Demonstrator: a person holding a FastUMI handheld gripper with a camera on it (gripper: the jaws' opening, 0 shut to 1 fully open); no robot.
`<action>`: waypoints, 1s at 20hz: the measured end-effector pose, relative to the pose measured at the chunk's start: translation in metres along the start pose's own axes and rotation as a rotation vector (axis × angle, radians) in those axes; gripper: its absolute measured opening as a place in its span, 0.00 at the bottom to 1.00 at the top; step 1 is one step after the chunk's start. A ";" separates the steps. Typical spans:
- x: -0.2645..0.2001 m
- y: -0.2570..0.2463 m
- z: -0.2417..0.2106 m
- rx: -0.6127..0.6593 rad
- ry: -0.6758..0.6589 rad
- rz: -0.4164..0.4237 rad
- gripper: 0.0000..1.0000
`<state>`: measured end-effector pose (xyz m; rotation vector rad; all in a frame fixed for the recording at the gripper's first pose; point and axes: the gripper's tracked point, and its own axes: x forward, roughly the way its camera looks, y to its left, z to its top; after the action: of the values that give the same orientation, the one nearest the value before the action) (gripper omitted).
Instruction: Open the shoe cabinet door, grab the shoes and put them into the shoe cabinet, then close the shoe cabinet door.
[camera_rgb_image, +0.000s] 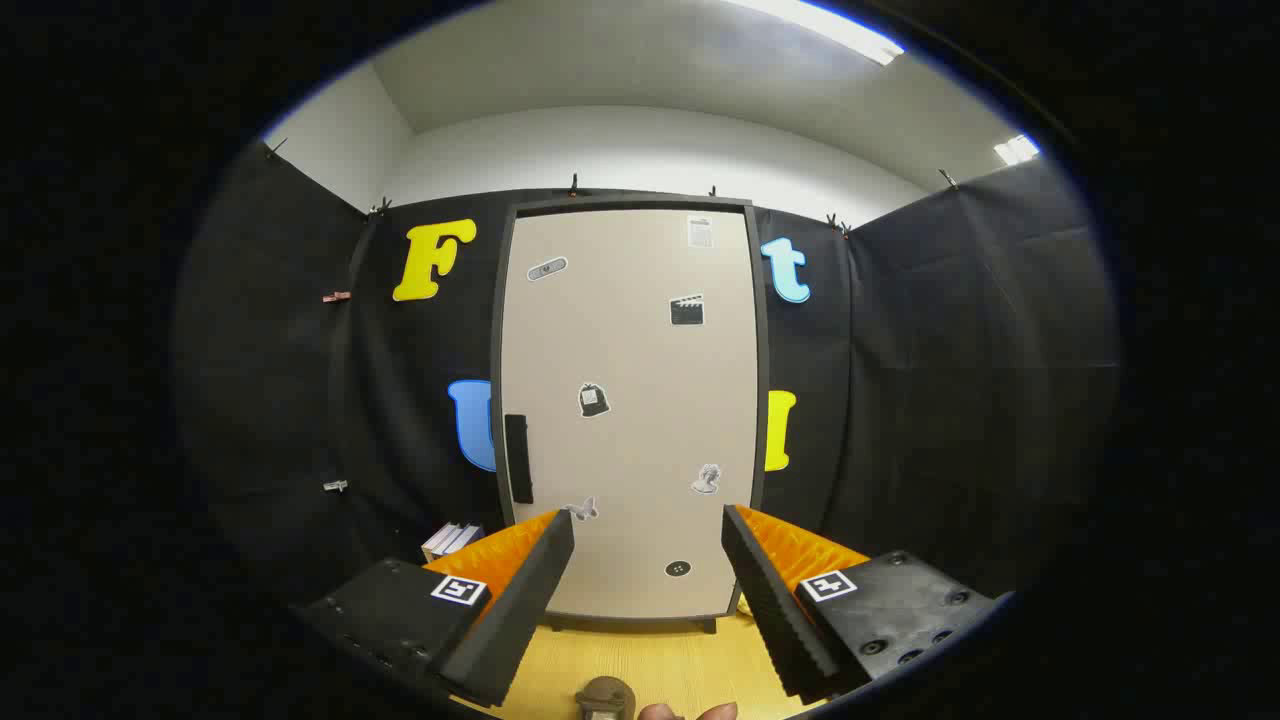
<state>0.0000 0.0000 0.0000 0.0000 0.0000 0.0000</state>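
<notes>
Here the hand-held gripper (648, 530), ribbed black fingers spread and empty, faces the smooth beige shoe cabinet door (630, 400).

Shoe cabinet (630, 400) shut, upright against the booth's back wall.

It is a tall, narrow unit with a dark grey frame and one beige door (640, 340) that covers its whole front and sits flush and closed. A black vertical handle (517, 458) is fixed at the door's left edge, a little below mid-height. Several small stickers are scattered over the door. The cabinet stands on short dark feet on the light wooden floor (650, 660), well beyond the tool's (648, 530) spread-apart fingers, which touch nothing.
</notes>
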 end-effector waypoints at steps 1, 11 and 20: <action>-0.001 0.001 0.000 0.001 0.000 0.001 0.98; 0.003 -0.005 -0.005 0.002 0.017 -0.017 0.98; 0.023 0.013 -0.006 -0.009 0.023 -0.003 0.97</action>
<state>0.0235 0.0128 -0.0058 -0.0091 0.0233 -0.0034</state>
